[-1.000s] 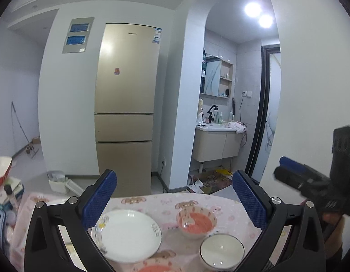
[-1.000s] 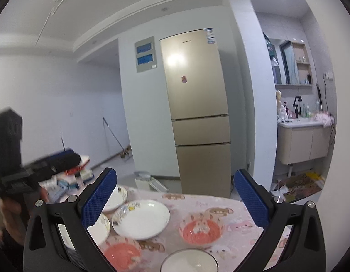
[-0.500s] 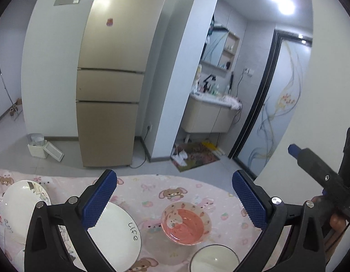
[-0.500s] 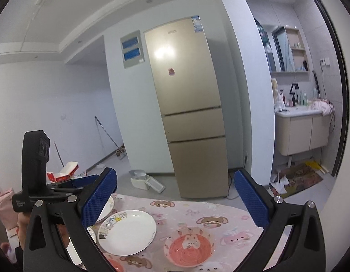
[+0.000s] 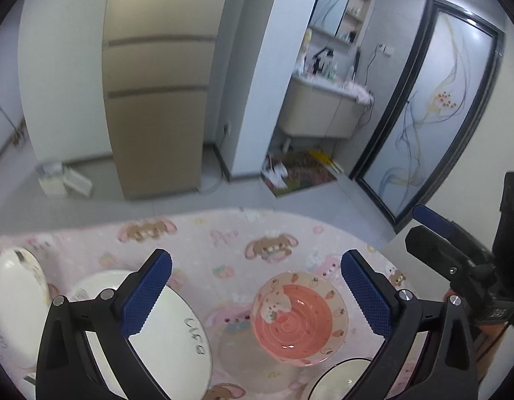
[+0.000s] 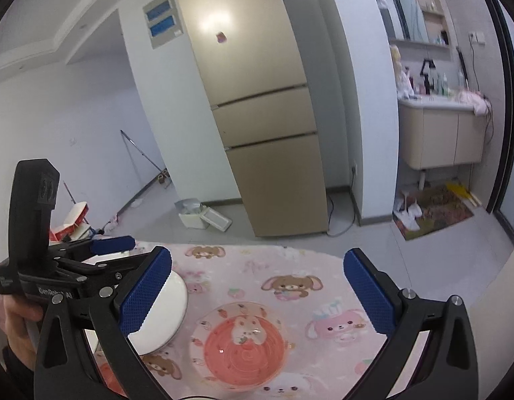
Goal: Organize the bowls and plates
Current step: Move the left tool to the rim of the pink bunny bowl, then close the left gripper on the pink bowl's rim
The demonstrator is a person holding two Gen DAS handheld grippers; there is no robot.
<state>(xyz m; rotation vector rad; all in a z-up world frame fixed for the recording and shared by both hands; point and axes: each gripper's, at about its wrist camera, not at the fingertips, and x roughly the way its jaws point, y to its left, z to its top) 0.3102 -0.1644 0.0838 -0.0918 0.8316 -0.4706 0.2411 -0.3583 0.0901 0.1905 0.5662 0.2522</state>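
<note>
The left hand-held gripper point(image 5: 256, 295) is held above the worktop point(image 5: 223, 243) with its blue-padded jaws spread wide and nothing between them. Just below and ahead of it, between the two fingers, a pink bowl point(image 5: 298, 318) with a rabbit and strawberry print is seen resting on the pink cartoon cloth. Under the left finger a white plate point(image 5: 177, 340) with dark lettering is partly covered, and farther out to the left a second white plate point(image 5: 15, 296) lies at the worktop's edge. Close under the right finger, at the lower margin, the dark-edged rim of a white bowl point(image 5: 336, 380) is visible.

The right hand-held gripper point(image 6: 257, 293) is likewise spread apart and empty, held above the same cloth point(image 6: 257, 266). The pink bowl point(image 6: 242, 345) is seen directly beneath it, between its fingers, with the white plate point(image 6: 163, 313) just to the left, partly hidden behind the left finger. A second pink dish point(image 6: 107, 373) is glimpsed low under that finger. Well beyond the worktop a tall beige refrigerator point(image 6: 257, 106) stands against the wall, and a vanity cabinet point(image 6: 443, 133) is seen to the right of it.
</note>
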